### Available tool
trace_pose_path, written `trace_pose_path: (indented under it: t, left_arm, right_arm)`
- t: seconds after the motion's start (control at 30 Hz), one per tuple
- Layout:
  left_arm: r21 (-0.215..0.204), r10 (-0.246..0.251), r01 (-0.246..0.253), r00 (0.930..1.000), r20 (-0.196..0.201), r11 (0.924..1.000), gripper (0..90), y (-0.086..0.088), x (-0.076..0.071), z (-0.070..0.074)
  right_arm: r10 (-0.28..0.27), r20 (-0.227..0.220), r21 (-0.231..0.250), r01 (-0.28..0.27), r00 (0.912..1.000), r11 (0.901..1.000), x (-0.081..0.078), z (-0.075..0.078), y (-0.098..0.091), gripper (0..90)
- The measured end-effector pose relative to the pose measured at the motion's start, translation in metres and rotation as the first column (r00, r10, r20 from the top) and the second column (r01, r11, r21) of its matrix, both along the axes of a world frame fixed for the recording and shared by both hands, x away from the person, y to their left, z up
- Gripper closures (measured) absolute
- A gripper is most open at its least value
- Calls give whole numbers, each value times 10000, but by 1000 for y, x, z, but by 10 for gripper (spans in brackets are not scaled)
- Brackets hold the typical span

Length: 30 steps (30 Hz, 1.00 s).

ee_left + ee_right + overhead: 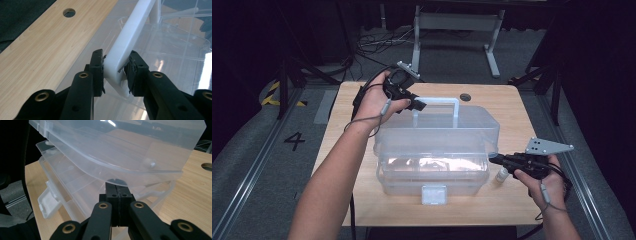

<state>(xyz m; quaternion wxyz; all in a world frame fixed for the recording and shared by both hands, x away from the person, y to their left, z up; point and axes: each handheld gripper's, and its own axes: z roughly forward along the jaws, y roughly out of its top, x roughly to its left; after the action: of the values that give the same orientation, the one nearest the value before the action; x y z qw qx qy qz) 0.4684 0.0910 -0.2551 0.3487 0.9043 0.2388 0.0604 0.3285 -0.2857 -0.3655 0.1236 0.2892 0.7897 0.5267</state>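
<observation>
Two forearms reach over our bench (362, 95): we hold the clear box (437, 150) at its middle, left tool (115, 67) clamped on its white handle (130, 37), right tool (116, 185) clenched empty under the lid's corner, beside a vial (501, 174).

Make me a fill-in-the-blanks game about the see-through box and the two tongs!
1. The left tongs are clamped on the box's white ____.
2. The right tongs have their jaws pressed ____, tips under the edge of the raised lid.
3. The clear plastic box stands on a ____ table.
4. The white latch is on the side of the box ____ the person.

Missing words: handle; together; wooden; facing
</observation>
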Motion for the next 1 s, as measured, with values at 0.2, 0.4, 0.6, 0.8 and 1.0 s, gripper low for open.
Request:
trace_pose_path:
  t: [0.2, 0.4, 0.6, 0.8, 1.0]
  left_arm:
    - [-34, 23, -23, 10000, -13, 10000, 698, 0, 0, 0]
    - [-59, 33, -34, 10000, -34, 10000, 697, 0, 0, 0]
    - [-47, 17, -15, 9989, 476, 10000, 615, 0, -6, 2]
    - [-652, 291, -237, 9962, 823, 9976, 468, 5, -12, 8]
    - [-1102, 440, -301, 9910, 1261, 9935, 453, 10, -26, 25]
  right_arm:
    - [-16, 28, 38, 16, 10000, 10000, 0, -1, 0, 900]
    - [-39, 52, 48, 38, 10000, 10000, 1, -1, 0, 900]
    - [-34, 46, -3, 34, 10000, 10000, 1, -1, 1, 900]
    - [-37, 43, -28, 37, 10000, 10000, 1, 0, 2, 900]
    - [-35, 72, -40, 35, 10000, 10000, 2, 1, 2, 900]
